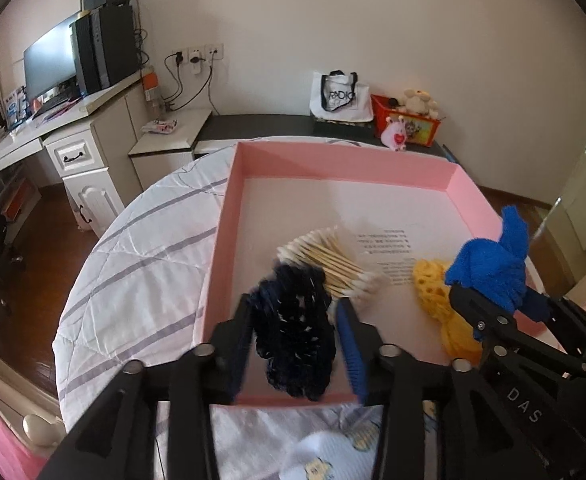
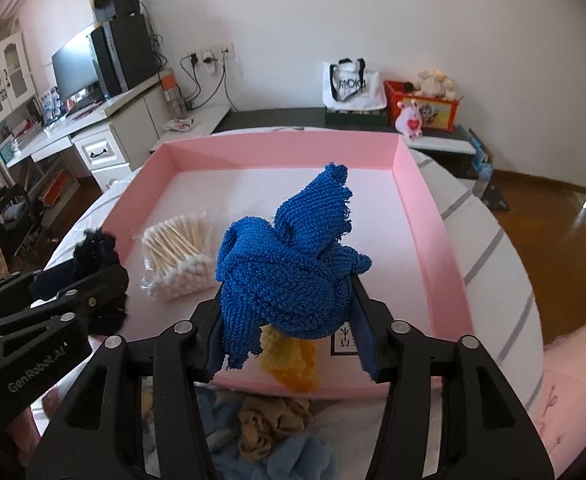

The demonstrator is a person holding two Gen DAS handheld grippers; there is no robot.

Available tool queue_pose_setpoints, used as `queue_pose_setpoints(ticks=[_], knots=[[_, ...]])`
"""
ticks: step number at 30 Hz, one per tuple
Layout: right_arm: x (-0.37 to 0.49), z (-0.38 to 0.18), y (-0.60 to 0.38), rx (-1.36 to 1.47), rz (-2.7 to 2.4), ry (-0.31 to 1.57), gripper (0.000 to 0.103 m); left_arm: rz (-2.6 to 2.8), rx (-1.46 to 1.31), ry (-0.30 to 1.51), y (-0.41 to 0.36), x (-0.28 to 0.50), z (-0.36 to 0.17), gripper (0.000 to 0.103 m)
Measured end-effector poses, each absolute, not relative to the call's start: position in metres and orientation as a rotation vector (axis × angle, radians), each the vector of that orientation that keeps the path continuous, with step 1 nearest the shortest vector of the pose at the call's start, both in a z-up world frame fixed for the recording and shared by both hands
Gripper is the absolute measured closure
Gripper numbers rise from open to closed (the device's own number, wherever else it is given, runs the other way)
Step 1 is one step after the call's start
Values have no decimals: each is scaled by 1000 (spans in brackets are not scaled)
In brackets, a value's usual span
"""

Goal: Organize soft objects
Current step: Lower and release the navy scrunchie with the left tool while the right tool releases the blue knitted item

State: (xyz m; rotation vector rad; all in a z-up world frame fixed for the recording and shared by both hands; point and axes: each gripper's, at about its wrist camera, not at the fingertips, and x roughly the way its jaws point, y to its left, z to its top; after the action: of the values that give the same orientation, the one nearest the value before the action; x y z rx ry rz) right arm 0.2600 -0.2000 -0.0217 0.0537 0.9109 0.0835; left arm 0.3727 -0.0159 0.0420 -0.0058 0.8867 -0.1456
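A pink box [image 1: 345, 160] lies on the bed and holds a bag of cotton swabs [image 1: 333, 264] and a yellow net sponge [image 1: 437, 284]. In the left wrist view a dark navy scrunchie [image 1: 293, 340] hangs blurred over the box's near left corner. It sits between the fingers of my left gripper [image 1: 295, 308], whose pads stand slightly off it. My right gripper [image 2: 287, 292] is shut on a bunched blue knitted cloth [image 2: 289, 264] above the box's near edge [image 2: 281, 148], with the yellow sponge [image 2: 293, 364] under it. The left gripper [image 2: 105, 276] is at the box's left.
A brown scrunchie [image 2: 273, 420] and a light blue fluffy piece [image 2: 293, 456] lie on the bed before the box. A white patterned cloth [image 1: 325, 456] lies under my left gripper. The striped quilt [image 1: 133, 280] ends at the left. Behind are a desk [image 1: 77, 152] and a low bench [image 1: 273, 126].
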Motion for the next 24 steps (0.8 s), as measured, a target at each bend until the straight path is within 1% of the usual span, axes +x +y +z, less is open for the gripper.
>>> queue_pose_setpoints(ticks=[1,2,3,4,5,7,8,11,13,17,24], knots=[[260,-22,-200,58,76,913,47,-142,-11,885,-14,379,41,45],[262,-22,-201,65,68,911,41,-143,-15,882,-12,377,38,42],[262,-21,-201,69,59,910,30,-145,-20,879,-11,378,36,38],[262,-20,-203,78,46,904,24,-148,-27,877,-11,386,37,37],[261,-19,-205,83,38,897,16,-147,-29,875,-7,379,32,36],[259,-17,-207,86,30,886,14,-139,-29,875,-4,376,28,27],[258,-16,-208,85,29,883,13,-135,-31,876,-1,372,24,25],[256,-15,-209,85,16,880,4,-128,-39,877,1,362,18,21],[256,-15,-210,90,14,881,3,-125,-31,870,2,353,16,16],[257,-16,-211,101,8,898,0,-112,-28,866,0,339,11,16],[259,-15,-211,91,6,906,0,-117,-30,876,4,325,12,16]])
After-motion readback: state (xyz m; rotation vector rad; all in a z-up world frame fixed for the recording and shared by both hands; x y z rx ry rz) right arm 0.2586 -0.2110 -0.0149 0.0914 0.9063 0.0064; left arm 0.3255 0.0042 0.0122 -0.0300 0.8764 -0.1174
